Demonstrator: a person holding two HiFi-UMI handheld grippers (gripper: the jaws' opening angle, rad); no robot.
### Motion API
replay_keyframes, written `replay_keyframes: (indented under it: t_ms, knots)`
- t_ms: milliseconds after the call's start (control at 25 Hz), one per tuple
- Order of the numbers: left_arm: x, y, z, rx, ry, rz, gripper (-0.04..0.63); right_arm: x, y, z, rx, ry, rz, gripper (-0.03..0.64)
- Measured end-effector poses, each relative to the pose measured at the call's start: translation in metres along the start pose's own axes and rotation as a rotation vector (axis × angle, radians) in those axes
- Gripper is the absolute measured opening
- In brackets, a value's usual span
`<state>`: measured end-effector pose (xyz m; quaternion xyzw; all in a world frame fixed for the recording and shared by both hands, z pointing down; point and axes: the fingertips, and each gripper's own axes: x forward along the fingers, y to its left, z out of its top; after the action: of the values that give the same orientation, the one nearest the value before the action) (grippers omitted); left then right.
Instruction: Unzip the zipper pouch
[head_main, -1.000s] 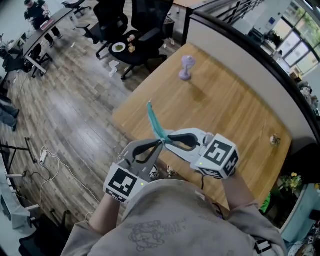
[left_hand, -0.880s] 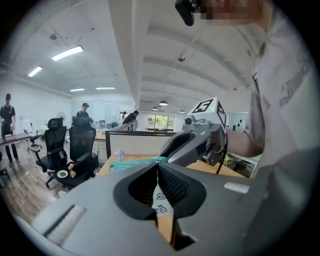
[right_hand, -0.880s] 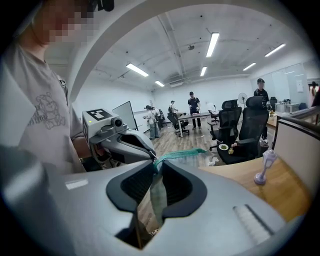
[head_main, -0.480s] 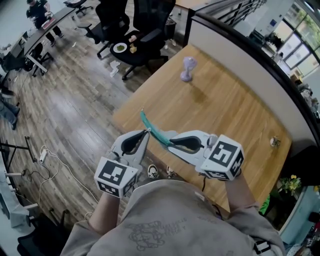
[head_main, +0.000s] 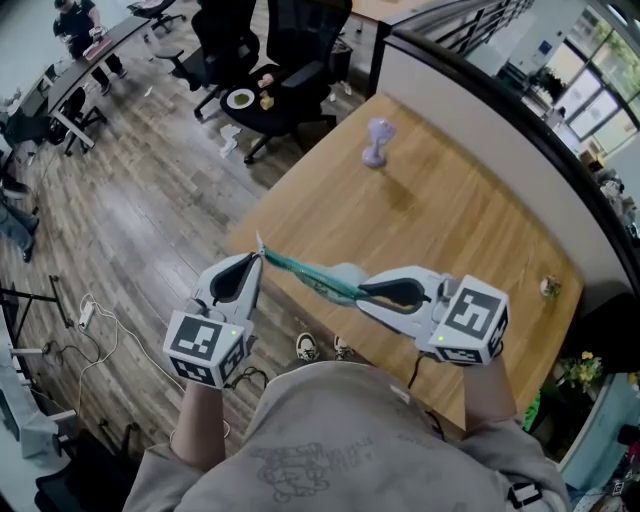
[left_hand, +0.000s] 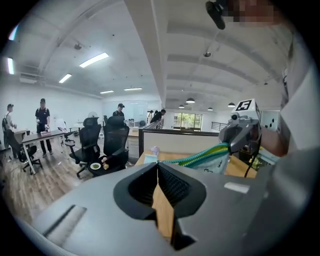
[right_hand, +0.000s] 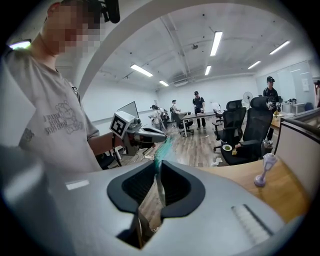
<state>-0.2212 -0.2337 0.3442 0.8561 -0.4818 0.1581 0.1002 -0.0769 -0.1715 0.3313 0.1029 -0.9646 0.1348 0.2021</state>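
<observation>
The zipper pouch (head_main: 320, 280), pale with a teal zipper, hangs stretched in the air between my two grippers, over the near edge of the wooden table (head_main: 450, 210). My left gripper (head_main: 258, 256) is shut on the zipper pull at the pouch's left end. My right gripper (head_main: 362, 293) is shut on the pouch's right end. In the left gripper view the teal zipper (left_hand: 207, 153) runs from my shut jaws up to the right gripper (left_hand: 239, 141). In the right gripper view the pouch fabric (right_hand: 158, 182) sits pinched between the jaws, and the zipper (right_hand: 162, 151) leads to the left gripper (right_hand: 161, 135).
A lilac hourglass-shaped ornament (head_main: 376, 139) stands at the table's far end, and a small object (head_main: 547, 284) lies near its right edge. A curved partition (head_main: 520, 130) borders the table's right side. Black office chairs (head_main: 270, 70) stand beyond it, and wood floor (head_main: 130, 230) lies to the left.
My left gripper has travelled left along the zipper, away from the right gripper. The pouch has swung from nearly upright to nearly level and stretched out. The right gripper has drifted slightly right.
</observation>
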Motion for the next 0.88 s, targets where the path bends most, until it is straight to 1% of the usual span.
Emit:
replay_keyframes:
  t_ms: [160,320,400,520,640,760,880]
  knots:
    - [0.001,0.001,-0.005,-0.010,0.002,0.017,0.008,0.003,-0.008,0.005,0.011,-0.029,-0.044,0.055]
    - [-0.004,0.008,0.005,-0.003,-0.034,0.049,0.018,0.000,-0.021,0.022,0.035,-0.110,-0.123,0.056]
    - [-0.008,0.012,0.017,0.008,-0.071,0.067,0.018,-0.004,-0.030,0.033,0.038,-0.153,-0.184,0.056]
    - [-0.014,0.015,0.040,0.045,-0.129,0.100,0.018,-0.013,-0.044,0.046,-0.011,-0.186,-0.315,0.056]
    - [-0.021,0.019,0.065,0.085,-0.190,0.129,0.018,-0.025,-0.052,0.067,-0.058,-0.253,-0.433,0.057]
    - [-0.030,0.020,0.087,0.079,-0.263,0.143,0.017,-0.039,-0.054,0.090,-0.074,-0.353,-0.513,0.057]
    - [-0.041,0.017,0.103,0.103,-0.319,0.165,0.009,-0.054,-0.051,0.107,-0.089,-0.440,-0.574,0.057]
